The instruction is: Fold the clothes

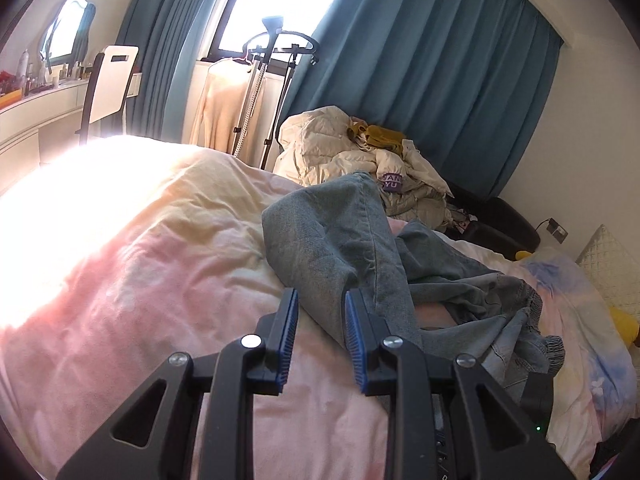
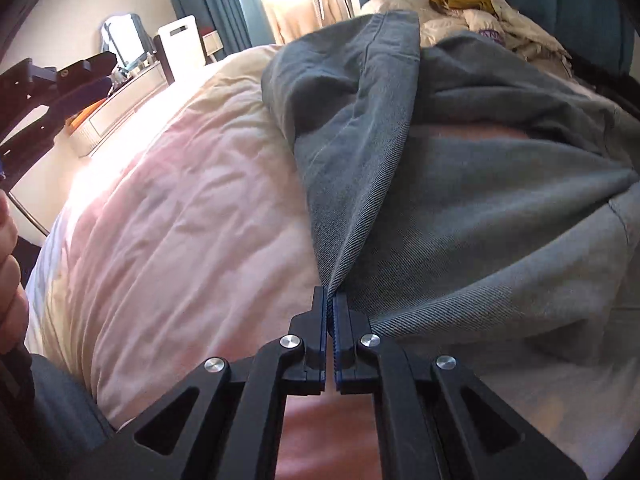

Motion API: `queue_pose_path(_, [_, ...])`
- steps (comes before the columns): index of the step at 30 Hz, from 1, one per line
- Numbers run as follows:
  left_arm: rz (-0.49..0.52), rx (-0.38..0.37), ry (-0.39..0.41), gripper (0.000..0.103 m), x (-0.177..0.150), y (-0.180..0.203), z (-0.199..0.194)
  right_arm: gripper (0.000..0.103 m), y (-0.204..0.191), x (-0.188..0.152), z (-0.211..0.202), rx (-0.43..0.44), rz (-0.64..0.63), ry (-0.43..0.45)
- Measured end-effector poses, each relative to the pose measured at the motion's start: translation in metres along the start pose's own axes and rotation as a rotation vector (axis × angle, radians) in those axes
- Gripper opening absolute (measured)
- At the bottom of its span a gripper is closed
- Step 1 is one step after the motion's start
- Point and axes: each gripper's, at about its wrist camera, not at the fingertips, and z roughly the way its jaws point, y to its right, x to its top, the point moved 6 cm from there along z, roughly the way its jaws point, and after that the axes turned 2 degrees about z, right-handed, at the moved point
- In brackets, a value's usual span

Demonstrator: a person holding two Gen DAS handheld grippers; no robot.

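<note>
While I watched both wrist views, one pair of grey-blue denim trousers (image 1: 352, 248) lay crumpled on the pink and cream duvet (image 1: 160, 264), one leg stretched far toward the window, its elastic waistband (image 1: 536, 320) bunched to the right. My right gripper (image 2: 330, 300) was pressed together, pinching a fold of the denim's near edge. My left gripper (image 1: 322, 312) was spread, one finger resting by the leg. Beyond the bed sat one heap of cream clothes (image 1: 360, 152) and one garment steamer (image 1: 276, 80) before teal curtains (image 1: 440, 80).
</note>
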Motion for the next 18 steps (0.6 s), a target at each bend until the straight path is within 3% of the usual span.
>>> queue_pose_path(3, [0.003, -0.001, -0.039, 0.025, -0.009, 0.001, 0.013, 0.008, 0.017, 0.001, -0.013, 0.100, 0.166, 0.017])
queue_pose_path(5, [-0.001, -0.010, -0.064, 0.025, -0.015, 0.002, 0.019, 0.021, 0.034, 0.008, -0.042, 0.133, 0.252, 0.082])
queue_pose_path(7, [-0.002, -0.012, -0.083, 0.025, -0.020, 0.003, 0.024, 0.028, 0.057, 0.017, -0.076, 0.134, 0.330, 0.168])
queue_pose_path(9, [-0.010, -0.017, -0.101, 0.025, -0.025, 0.004, 0.026, 0.033, 0.098, 0.025, -0.116, 0.096, 0.447, 0.279])
queue_pose_path(11, [-0.018, -0.027, -0.115, 0.025, -0.028, 0.006, 0.028, 0.053, 0.154, 0.022, -0.152, 0.012, 0.617, 0.370])
queue_pose_path(13, [-0.020, -0.029, -0.123, 0.025, -0.030, 0.008, 0.029, 0.058, 0.218, 0.002, -0.173, -0.103, 0.833, 0.411])
queue_pose_path(15, [-0.020, -0.032, -0.128, 0.025, -0.032, 0.011, 0.029, 0.058, 0.274, -0.029, -0.180, -0.151, 1.067, 0.410])
queue_pose_path(16, [-0.019, -0.035, -0.130, 0.025, -0.033, 0.012, 0.029, 0.058, 0.299, -0.043, -0.182, -0.151, 1.174, 0.412])
queue_pose_path(18, [-0.014, -0.040, -0.134, 0.025, -0.034, 0.015, 0.029, 0.058, 0.331, -0.061, -0.175, -0.041, 1.331, 0.437])
